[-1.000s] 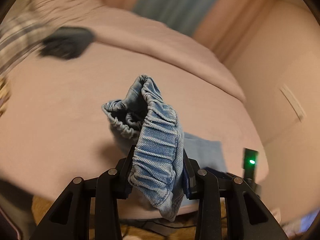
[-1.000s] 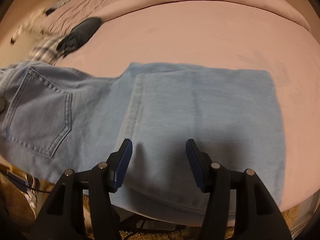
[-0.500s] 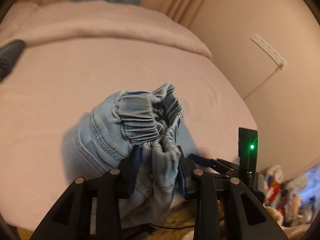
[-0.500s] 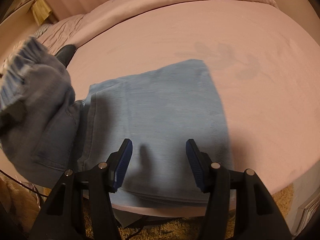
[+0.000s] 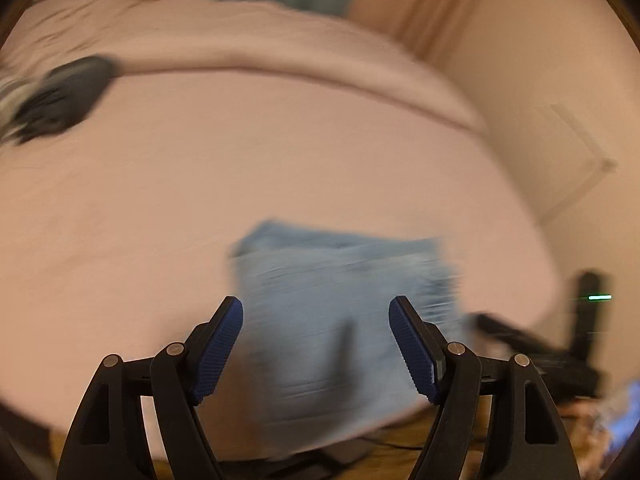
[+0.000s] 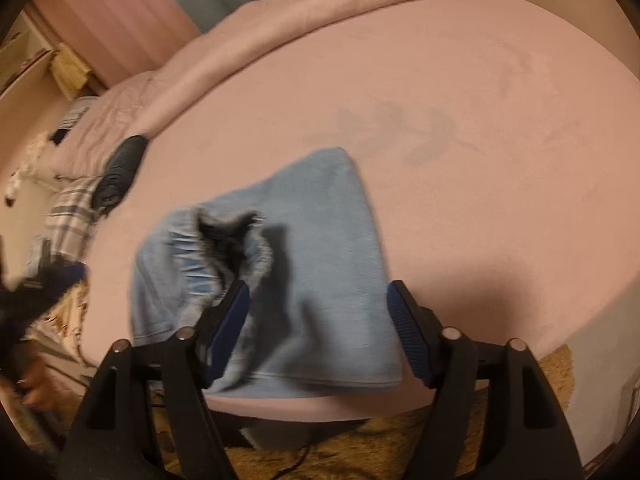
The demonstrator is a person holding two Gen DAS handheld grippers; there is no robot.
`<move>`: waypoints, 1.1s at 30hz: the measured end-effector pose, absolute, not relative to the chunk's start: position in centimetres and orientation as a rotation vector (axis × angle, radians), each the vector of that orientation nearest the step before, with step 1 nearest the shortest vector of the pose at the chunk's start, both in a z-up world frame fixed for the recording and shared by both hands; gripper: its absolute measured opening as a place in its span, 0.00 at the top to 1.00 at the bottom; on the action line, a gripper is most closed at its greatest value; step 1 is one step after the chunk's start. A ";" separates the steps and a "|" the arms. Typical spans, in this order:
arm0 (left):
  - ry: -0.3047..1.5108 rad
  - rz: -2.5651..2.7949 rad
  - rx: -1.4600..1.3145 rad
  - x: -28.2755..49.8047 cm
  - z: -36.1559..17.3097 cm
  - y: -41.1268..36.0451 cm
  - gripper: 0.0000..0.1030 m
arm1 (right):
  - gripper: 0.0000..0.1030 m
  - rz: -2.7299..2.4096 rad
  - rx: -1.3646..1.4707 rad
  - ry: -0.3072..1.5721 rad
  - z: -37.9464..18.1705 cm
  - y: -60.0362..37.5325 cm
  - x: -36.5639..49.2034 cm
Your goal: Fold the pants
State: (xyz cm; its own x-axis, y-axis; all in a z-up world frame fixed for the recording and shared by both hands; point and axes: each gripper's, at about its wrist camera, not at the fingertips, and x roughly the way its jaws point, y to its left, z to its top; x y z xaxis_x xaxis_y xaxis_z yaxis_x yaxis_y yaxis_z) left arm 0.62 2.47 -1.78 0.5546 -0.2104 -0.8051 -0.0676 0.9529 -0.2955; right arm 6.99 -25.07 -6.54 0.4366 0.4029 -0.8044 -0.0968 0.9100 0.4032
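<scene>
Pants (image 6: 320,264): light blue denim, folded into a compact rectangular bundle that lies flat on your bed.
Pants, position: near the bed's front edge, with the bundle's near end reaching that edge; pink sheet shows bare to the right of it and beyond it.
Pants, top layer: the gathered elastic waistband (image 6: 228,240) sits on the left part of the bundle, its opening gaping dark and its rim puckered in ridges.
Pants, right part: smooth cloth with a clean folded far corner and a straight right edge.
Pants, near edge: stacked layers show as thin lines at the front fold.
Pants, left view: the bundle (image 5: 340,308) is blurred; only a pale blue block with faint streaks can be made out.
Left gripper (image 5: 316,344): your jaws are opening, blue pads spread apart above the bundle, nothing pressed between them.
Right gripper (image 6: 320,328): your jaws are opening too, pads wide, the denim showing between and below them but not pinched; whether the left pad touches the waistband you cannot tell.
Bed (image 6: 480,140): pink sheet, a folded pink cover along the far side.
Dark item (image 6: 120,168): lies at the bed's left, well apart from the pants, beside plaid cloth (image 6: 72,208).
</scene>
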 end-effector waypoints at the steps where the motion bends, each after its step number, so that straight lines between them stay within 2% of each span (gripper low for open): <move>1: 1.011 -0.046 -0.309 0.4 -2.7 3.2 0.27 | 0.20 0.347 0.319 1.073 -6.2 -24.4 7.1; 3: 1.069 -0.019 -0.331 0.1 -4.4 4.1 0.27 | 0.12 0.437 0.325 1.074 -6.0 -22.5 7.3; 7: 1.138 0.001 -0.383 -0.9 -6.7 5.1 0.27 | 0.12 0.468 0.270 1.147 -8.6 -19.1 8.5; 8: 1.144 0.008 -0.386 -0.9 -6.8 5.1 0.27 | 0.16 0.467 0.264 1.163 -9.2 -18.5 9.0; 10: 1.151 0.010 -0.387 -1.1 -6.9 5.2 0.27 | 0.37 0.508 0.308 1.195 -10.8 -17.5 9.8; 11: 1.151 0.011 -0.386 -1.3 -6.8 5.5 0.27 | 0.54 0.546 0.347 1.205 -11.3 -17.0 10.1; 12: 1.148 0.014 -0.385 -1.4 -6.7 5.7 0.27 | 0.60 0.559 0.364 1.209 -11.6 -16.7 10.2; 15: 1.128 0.014 -0.386 -1.9 -6.0 5.0 0.27 | 0.70 0.555 0.326 1.141 -9.6 -16.6 9.3; 18: 1.127 0.006 -0.381 -1.5 -6.2 4.5 0.27 | 0.72 0.557 0.370 1.005 -5.3 -18.4 8.2; 22: 1.162 -0.024 -0.365 -1.0 -7.5 3.3 0.27 | 0.72 0.436 0.266 0.887 -2.1 -20.1 7.3; 28: 1.197 -0.040 -0.329 -0.7 -9.5 1.7 0.27 | 0.69 0.301 0.187 1.087 -8.9 -21.2 8.3; 31: 1.190 -0.037 -0.333 -1.0 -9.3 1.8 0.27 | 0.64 0.275 0.209 1.102 -9.7 -21.6 8.5; 33: 1.193 -0.043 -0.328 -1.0 -9.0 1.7 0.27 | 0.55 0.232 0.165 1.106 -8.5 -21.2 8.6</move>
